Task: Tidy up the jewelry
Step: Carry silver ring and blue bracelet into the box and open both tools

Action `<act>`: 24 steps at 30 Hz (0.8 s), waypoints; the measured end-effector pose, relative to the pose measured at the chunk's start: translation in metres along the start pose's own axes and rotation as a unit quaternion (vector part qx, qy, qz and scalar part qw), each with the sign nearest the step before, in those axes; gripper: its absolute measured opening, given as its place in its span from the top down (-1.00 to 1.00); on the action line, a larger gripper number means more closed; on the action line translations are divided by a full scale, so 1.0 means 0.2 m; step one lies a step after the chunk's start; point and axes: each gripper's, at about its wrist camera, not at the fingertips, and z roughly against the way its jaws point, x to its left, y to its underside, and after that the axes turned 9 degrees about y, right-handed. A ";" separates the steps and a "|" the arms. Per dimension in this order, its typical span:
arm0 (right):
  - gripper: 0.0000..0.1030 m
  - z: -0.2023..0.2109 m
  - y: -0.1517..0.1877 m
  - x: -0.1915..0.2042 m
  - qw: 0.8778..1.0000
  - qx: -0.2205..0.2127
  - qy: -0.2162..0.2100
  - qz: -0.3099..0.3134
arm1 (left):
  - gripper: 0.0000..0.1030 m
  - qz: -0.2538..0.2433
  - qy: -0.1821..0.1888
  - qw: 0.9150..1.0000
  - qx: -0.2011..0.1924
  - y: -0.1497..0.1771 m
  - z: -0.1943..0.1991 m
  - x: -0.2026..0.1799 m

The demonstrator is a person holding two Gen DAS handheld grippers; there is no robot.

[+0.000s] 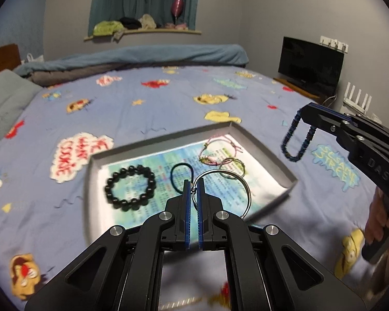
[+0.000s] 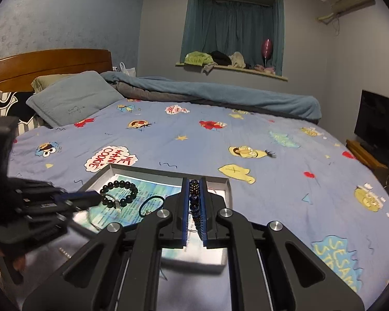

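Over the shallow grey cardboard tray [image 1: 267, 153] on the bed, the left gripper [image 1: 193, 189] pinched a thin silver wire bangle [image 1: 230, 178] and the right gripper [image 2: 193, 197] clamped a dark blue beaded bracelet [image 1: 295, 140] beyond the tray's right edge; each should be lowered onto bare lining before release.

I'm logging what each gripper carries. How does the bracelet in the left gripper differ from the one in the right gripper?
The left gripper pinches a thin, smooth silver wire bangle; the right gripper pinches a thick, dark blue beaded bracelet. The bangle keeps a stiff round hoop; the beaded bracelet droops in a limp loop. The bangle hangs over the tray; the beaded bracelet hangs beside it, over the bedsheet. Both are clamped and lifted.
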 end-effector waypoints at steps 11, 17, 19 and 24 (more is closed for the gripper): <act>0.86 -0.31 0.19 -0.05 0.996 0.076 -0.041 0.002 | 0.90 -0.028 -0.008 0.998 0.057 0.07 -0.33 0.01; 0.86 -0.41 0.26 -0.05 0.993 0.109 -0.036 -0.003 | 0.90 -0.036 -0.001 0.996 0.080 0.08 -0.39 0.01; 0.86 -0.43 0.27 -0.04 0.993 0.117 -0.036 0.001 | 0.90 -0.040 0.002 0.996 0.079 0.07 -0.40 0.00; 0.86 -0.43 0.26 -0.04 0.993 0.116 -0.036 -0.005 | 0.90 -0.035 0.005 0.996 0.088 0.04 -0.44 -0.01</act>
